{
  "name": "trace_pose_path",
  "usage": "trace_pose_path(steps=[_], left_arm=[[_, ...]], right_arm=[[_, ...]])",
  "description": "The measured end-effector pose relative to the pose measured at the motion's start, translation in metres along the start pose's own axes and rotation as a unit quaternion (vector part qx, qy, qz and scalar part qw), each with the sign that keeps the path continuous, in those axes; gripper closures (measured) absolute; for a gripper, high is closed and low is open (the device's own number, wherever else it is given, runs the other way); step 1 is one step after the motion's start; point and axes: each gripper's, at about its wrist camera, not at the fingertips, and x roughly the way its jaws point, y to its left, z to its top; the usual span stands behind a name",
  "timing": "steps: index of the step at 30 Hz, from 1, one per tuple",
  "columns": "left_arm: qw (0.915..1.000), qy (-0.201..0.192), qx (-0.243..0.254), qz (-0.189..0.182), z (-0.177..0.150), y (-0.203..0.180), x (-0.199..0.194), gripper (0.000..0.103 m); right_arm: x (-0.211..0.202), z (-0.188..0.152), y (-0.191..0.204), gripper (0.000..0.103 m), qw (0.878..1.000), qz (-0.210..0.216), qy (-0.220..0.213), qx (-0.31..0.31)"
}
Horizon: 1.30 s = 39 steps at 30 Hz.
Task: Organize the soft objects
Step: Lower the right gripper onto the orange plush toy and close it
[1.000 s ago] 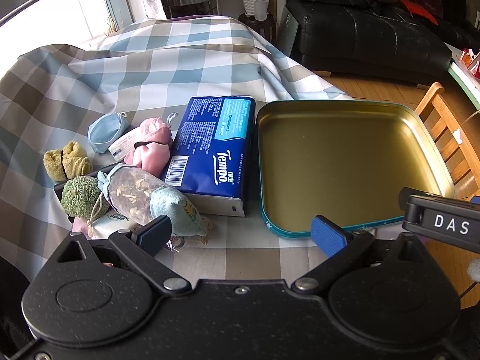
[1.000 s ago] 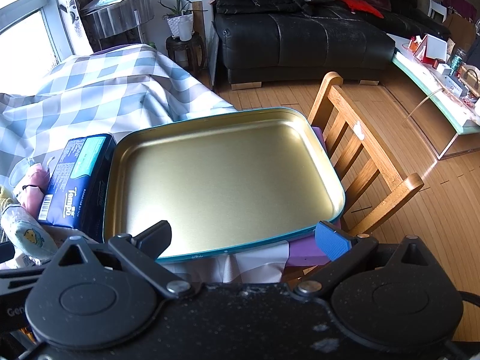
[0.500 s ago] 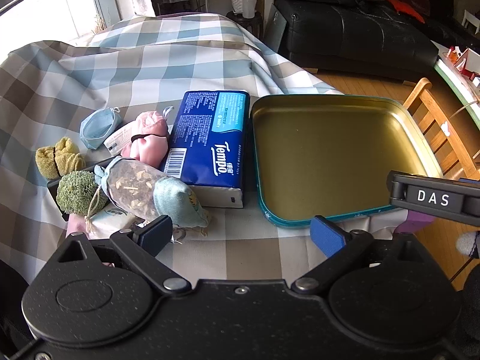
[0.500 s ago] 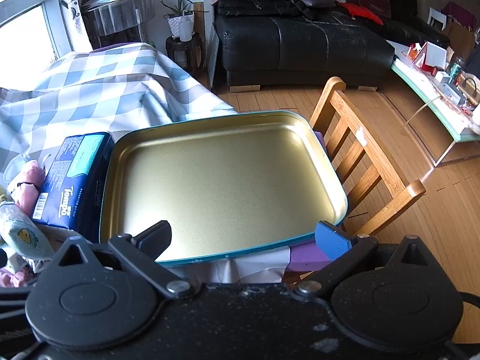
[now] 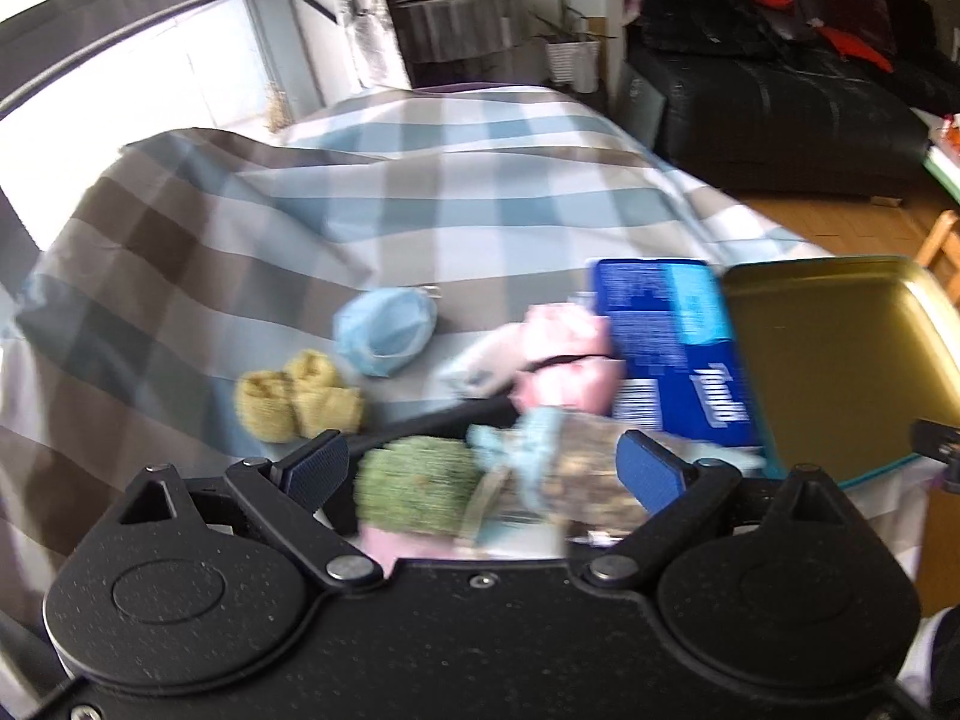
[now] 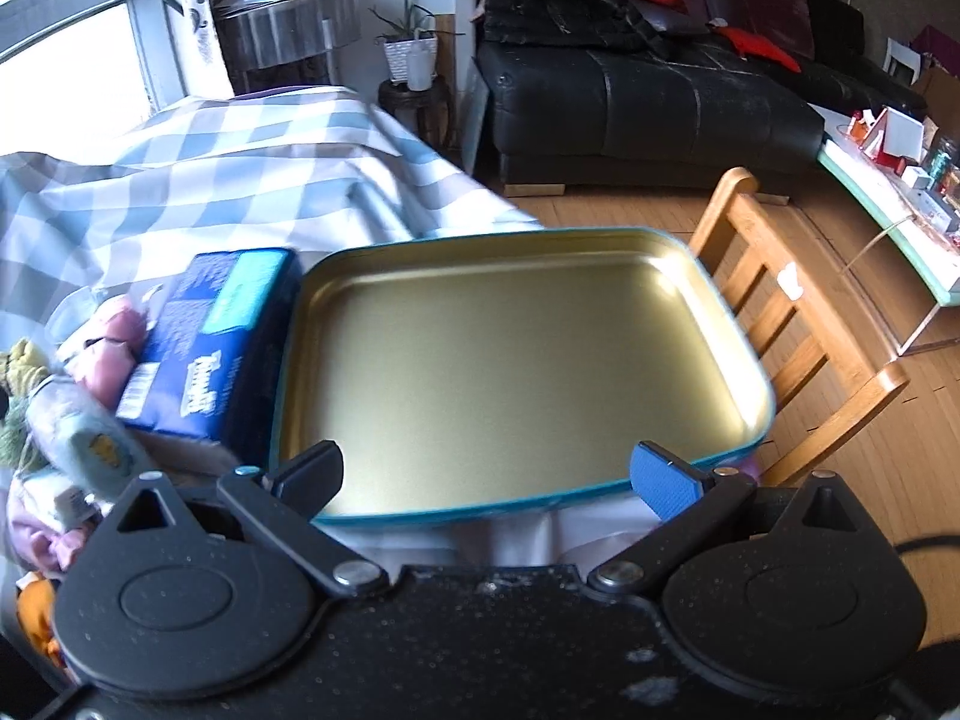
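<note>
My left gripper is open over a pile of soft things on the checked cloth. A green fuzzy ball and a clear sachet with a blue tie lie between its fingers. Beyond are yellow socks, a blue mask, a pink pouch and a blue Tempo tissue pack. My right gripper is open and empty at the near rim of the empty gold tray. The tissue pack lies left of the tray.
A wooden chair stands right of the tray. A black sofa is behind, a glass table at far right. The checked cloth drapes up to the window.
My left gripper has swung left and forward over the soft pile, so the green ball and sachet now lie between its fingers. The right gripper has shifted slightly.
</note>
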Motion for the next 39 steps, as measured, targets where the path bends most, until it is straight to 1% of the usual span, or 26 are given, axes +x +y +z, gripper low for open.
trace_pose_path(steps=[2, 4, 6, 10, 16, 18, 21, 24, 27, 30, 33, 36, 38, 39], left_arm=[[0.9998, 0.003, 0.004, 0.021, -0.002, 0.015, 0.007, 0.006], [0.9992, 0.010, 0.009, 0.038, -0.004, 0.026, 0.015, 0.005], [0.9990, 0.016, 0.011, 0.041, -0.006, 0.036, 0.022, 0.006], [0.9997, 0.010, 0.005, 0.023, -0.012, 0.055, 0.030, 0.006], [0.9981, -0.007, -0.056, -0.027, -0.013, 0.082, 0.039, 0.010], [0.9964, -0.004, -0.072, -0.045, -0.015, 0.088, 0.045, 0.011], [0.9939, 0.010, -0.092, -0.060, -0.018, 0.096, 0.055, 0.016], [0.9884, 0.025, -0.122, -0.087, -0.018, 0.105, 0.061, 0.019], [0.9839, 0.023, -0.146, -0.100, -0.019, 0.112, 0.063, 0.019], [0.9824, 0.029, -0.152, -0.106, -0.019, 0.112, 0.068, 0.019], [0.9827, 0.031, -0.147, -0.108, -0.019, 0.111, 0.069, 0.019], [0.9827, 0.029, -0.147, -0.109, -0.019, 0.110, 0.069, 0.019], [0.9825, 0.032, -0.148, -0.109, -0.019, 0.110, 0.069, 0.019], [0.9823, 0.033, -0.148, -0.110, -0.019, 0.110, 0.070, 0.019]], right_arm=[[-0.001, -0.008, 0.011, 0.001, 1.000, 0.015, 0.008, 0.002], [-0.002, -0.017, 0.024, 0.001, 0.999, 0.036, 0.023, -0.002], [-0.005, -0.027, 0.041, 0.002, 0.998, 0.057, 0.031, -0.016], [-0.016, -0.048, 0.082, 0.003, 0.993, 0.097, 0.028, -0.060], [-0.024, -0.068, 0.143, 0.004, 0.983, 0.151, 0.054, -0.094], [-0.026, -0.071, 0.162, 0.005, 0.980, 0.155, 0.058, -0.113], [-0.022, -0.076, 0.188, 0.005, 0.975, 0.158, 0.069, -0.142], [-0.014, -0.078, 0.203, 0.005, 0.969, 0.167, 0.093, -0.156], [-0.003, -0.081, 0.213, 0.005, 0.964, 0.174, 0.118, -0.162], [0.005, -0.085, 0.221, 0.005, 0.961, 0.170, 0.134, -0.172], [0.016, -0.081, 0.220, 0.005, 0.962, 0.156, 0.141, -0.175], [0.016, -0.075, 0.209, 0.005, 0.969, 0.124, 0.120, -0.177], [0.014, -0.069, 0.200, 0.005, 0.976, 0.085, 0.096, -0.177], [0.013, -0.066, 0.195, 0.007, 0.979, 0.058, 0.081, -0.177]])
